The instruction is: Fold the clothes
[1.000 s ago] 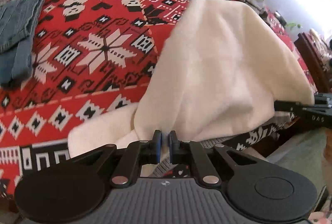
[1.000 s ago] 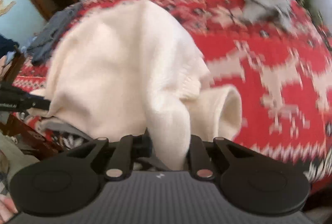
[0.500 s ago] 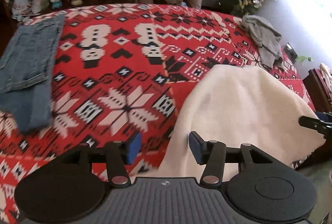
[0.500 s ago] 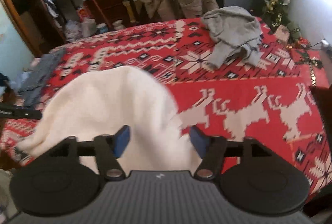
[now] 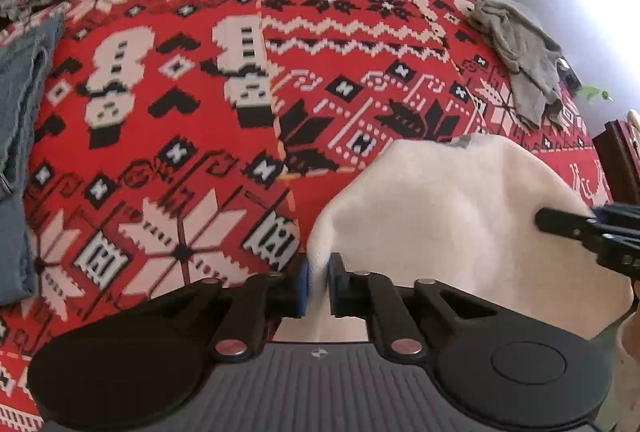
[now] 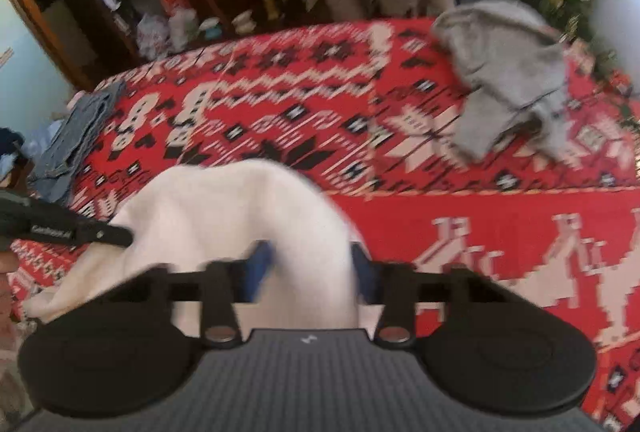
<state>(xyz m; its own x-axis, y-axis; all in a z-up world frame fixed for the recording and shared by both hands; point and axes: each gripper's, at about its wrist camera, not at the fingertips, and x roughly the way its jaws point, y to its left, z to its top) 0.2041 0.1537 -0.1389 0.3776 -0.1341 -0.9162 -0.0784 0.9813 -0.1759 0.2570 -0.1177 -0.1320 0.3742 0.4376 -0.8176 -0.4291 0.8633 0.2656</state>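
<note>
Both sets of jaws, wide apart half a second ago with the cream sweater (image 5: 452, 216) lying loose between them, are now closing on it again. On the left gripper (image 5: 318, 286) the blue pads have come almost together, pinching a thin edge of the cream knit at the sweater's near left corner. On the right gripper (image 6: 310, 268) the picture is blurred, yet a thick fold of the same sweater (image 6: 224, 216) clearly runs down between the jaws, which stand wider apart and close against its sides. Compared with a second ago, when it was lifted high and filled much of each view, the sweater now sits low and close to the grippers, heaped at the near edge of the bed, with far more of the red patterned blanket (image 5: 248, 104) showing beyond it. Each gripper appears in the other's view as a black tip at the sweater's outer edge. Blue jeans (image 5: 20, 136) lie flat along the far left side of the bed, and a crumpled grey garment (image 6: 504, 80) rests near the far right corner, well apart from the sweater.
</note>
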